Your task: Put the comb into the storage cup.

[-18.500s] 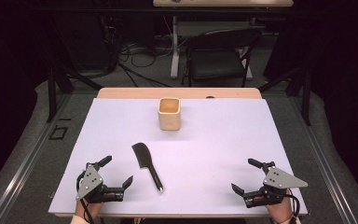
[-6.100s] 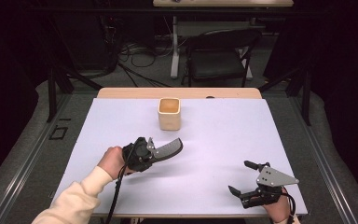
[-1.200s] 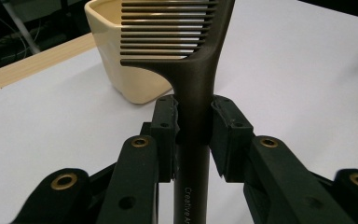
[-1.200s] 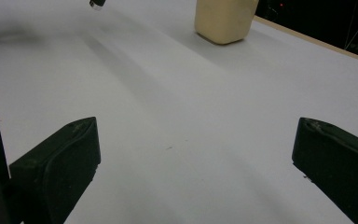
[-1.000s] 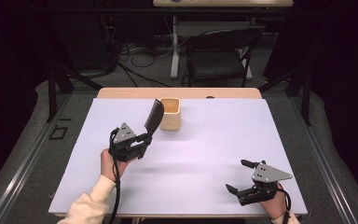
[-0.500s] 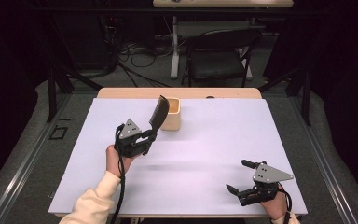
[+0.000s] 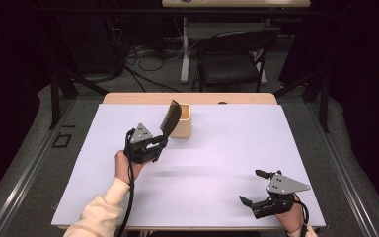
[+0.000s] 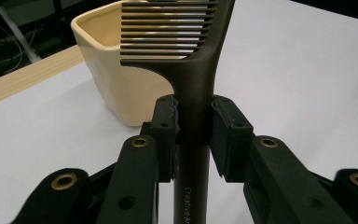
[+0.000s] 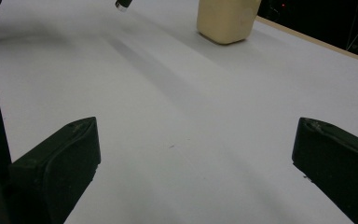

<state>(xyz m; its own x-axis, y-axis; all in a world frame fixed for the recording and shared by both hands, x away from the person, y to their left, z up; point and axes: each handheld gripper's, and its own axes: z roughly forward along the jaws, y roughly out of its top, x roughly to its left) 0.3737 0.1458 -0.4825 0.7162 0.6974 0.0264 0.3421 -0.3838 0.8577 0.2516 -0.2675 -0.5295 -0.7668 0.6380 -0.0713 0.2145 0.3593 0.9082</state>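
The white surface [image 7: 217, 163] is being lit evenly from above; surroundings are being left dark, and faint shadows are being cast.

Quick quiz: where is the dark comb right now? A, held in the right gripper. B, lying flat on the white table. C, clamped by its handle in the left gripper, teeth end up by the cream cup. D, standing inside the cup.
C: the left gripper pinches the comb by its handle, just before the cup.

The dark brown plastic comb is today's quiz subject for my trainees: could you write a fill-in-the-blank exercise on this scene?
1. The left gripper clamps the dark brown plastic comb by its ____.
2. The comb's teeth are held in front of the cream square ____.
3. The right gripper has its jaws ____.

Missing words: handle; cup; open
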